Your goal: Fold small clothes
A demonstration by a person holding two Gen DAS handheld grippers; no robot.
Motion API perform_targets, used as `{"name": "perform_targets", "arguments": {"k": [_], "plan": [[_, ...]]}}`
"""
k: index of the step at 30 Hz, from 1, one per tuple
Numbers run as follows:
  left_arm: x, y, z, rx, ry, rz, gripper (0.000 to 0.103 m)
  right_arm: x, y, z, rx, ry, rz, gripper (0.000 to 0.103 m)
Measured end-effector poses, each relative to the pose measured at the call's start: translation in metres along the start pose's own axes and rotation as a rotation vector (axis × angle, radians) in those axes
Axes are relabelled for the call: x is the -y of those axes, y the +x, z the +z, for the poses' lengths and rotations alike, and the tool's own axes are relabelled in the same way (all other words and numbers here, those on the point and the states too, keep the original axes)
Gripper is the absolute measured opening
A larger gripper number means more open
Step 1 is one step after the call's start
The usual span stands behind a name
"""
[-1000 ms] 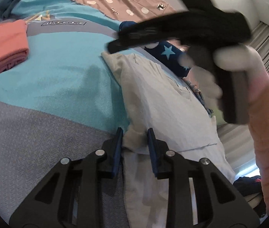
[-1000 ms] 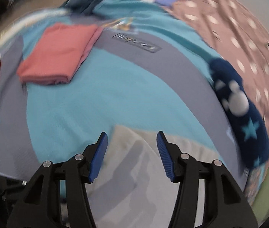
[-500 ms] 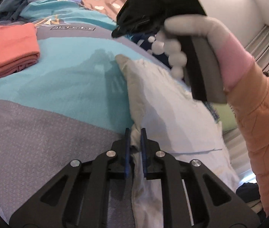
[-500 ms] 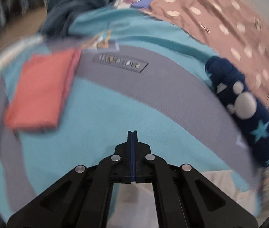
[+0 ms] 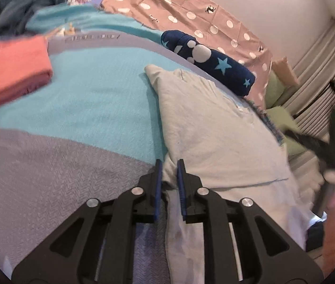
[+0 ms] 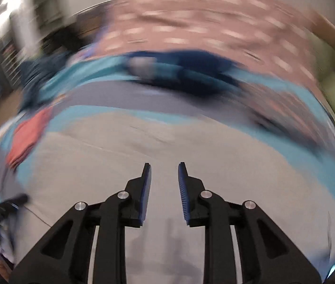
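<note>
The far grey stripe of the blue and grey blanket (image 5: 91, 99) has a small sewn label (image 5: 92, 38) with letters on it, too blurry to read.

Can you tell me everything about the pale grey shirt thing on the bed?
The pale grey garment is soft, slightly crumpled cloth. It lies flat on the turquoise and grey blanket, one edge folded over itself into a long straight crease. One corner points toward the navy star-print cloth lying close by. The left gripper has its near edge between its opening jaws. The right gripper hangs over it, jaws opening, nothing between them.
</note>
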State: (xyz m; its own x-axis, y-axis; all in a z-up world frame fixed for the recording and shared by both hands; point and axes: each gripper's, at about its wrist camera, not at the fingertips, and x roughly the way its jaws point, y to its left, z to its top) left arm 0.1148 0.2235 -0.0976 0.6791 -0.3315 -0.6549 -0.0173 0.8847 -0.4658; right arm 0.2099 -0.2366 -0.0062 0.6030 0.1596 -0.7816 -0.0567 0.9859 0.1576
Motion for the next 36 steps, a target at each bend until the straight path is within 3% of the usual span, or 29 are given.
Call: {"name": "perform_targets", "arguments": {"k": [3, 5, 8, 10, 14, 18, 22, 26, 27, 28, 29, 33, 36], "plan": [[0.018, -0.012, 0.008, 0.065, 0.077, 0.096, 0.023, 0.113, -0.035, -0.041, 0.026, 0.286, -0.065, 0.024], [0.037, -0.025, 0.016, 0.117, 0.121, 0.126, 0.04, 0.159, -0.054, -0.063, 0.052, 0.37, -0.123, 0.024], [0.069, -0.032, 0.026, 0.14, 0.188, 0.161, 0.046, 0.212, -0.076, -0.09, 0.074, 0.43, -0.231, 0.025], [0.103, -0.026, 0.03, 0.127, 0.254, 0.162, 0.05, 0.23, -0.081, -0.104, 0.073, 0.4, -0.279, 0.032], [0.16, -0.005, 0.024, 0.068, 0.342, 0.122, 0.055, 0.234, -0.071, -0.119, 0.041, 0.293, -0.265, 0.041], [0.219, 0.033, 0.009, -0.01, 0.427, 0.076, 0.056, 0.224, -0.059, -0.132, 0.016, 0.088, -0.359, 0.055], [0.257, 0.063, -0.009, -0.078, 0.488, 0.047, 0.056, 0.231, -0.047, -0.137, -0.01, -0.011, -0.427, 0.055], [0.281, 0.091, -0.023, -0.127, 0.517, 0.039, 0.058, 0.248, -0.05, -0.134, 0.019, 0.025, -0.403, 0.052], [0.284, 0.095, -0.025, -0.136, 0.52, 0.04, 0.058, 0.251, -0.052, -0.133, 0.032, 0.033, -0.394, 0.044], [0.286, 0.101, -0.027, -0.147, 0.525, 0.045, 0.059, 0.253, -0.054, -0.131, 0.045, 0.042, -0.369, 0.018], [0.287, 0.105, -0.029, -0.154, 0.527, 0.049, 0.059, 0.255, -0.058, -0.129, 0.058, 0.063, -0.348, 0.003], [0.285, 0.121, -0.033, -0.184, 0.528, 0.065, 0.059, 0.265, -0.081, -0.121, 0.156, 0.206, -0.223, 0.001], [0.281, 0.127, -0.031, -0.195, 0.507, 0.058, 0.059, 0.264, -0.096, -0.11, 0.2, 0.303, -0.022, 0.0]]}}
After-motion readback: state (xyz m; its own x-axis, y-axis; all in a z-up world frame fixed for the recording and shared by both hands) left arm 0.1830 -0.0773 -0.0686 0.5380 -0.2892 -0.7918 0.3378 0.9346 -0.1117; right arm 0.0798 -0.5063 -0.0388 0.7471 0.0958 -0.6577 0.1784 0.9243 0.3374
